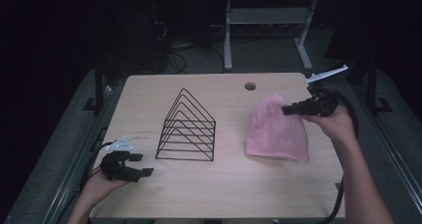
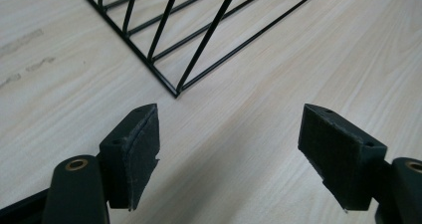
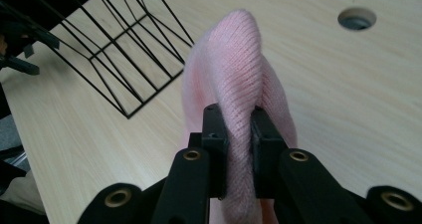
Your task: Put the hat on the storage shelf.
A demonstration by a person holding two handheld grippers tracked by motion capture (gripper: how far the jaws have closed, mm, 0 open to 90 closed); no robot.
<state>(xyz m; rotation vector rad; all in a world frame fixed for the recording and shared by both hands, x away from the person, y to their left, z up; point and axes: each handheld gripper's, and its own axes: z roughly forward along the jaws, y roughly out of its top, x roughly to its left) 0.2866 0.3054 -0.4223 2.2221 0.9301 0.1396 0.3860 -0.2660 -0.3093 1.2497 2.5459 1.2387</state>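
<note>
A pink knitted beanie (image 1: 276, 129) lies flat on the right half of the wooden table (image 1: 229, 184), its crown toward the far side. My right gripper (image 1: 287, 110) is shut on a fold of the beanie (image 3: 236, 84) near the crown, pinching the knit between both pads. A black wire rack (image 1: 186, 127) with triangular dividers stands in the middle of the table. My left gripper (image 1: 140, 165) hovers open near the front left, its jaws wide apart above bare wood, a short way from the rack's near corner (image 2: 175, 92).
A round cable hole (image 1: 250, 86) sits near the table's far edge. Beyond the table are desk legs, cables and dark floor. Bare wood stretches across the front of the table between the two hands.
</note>
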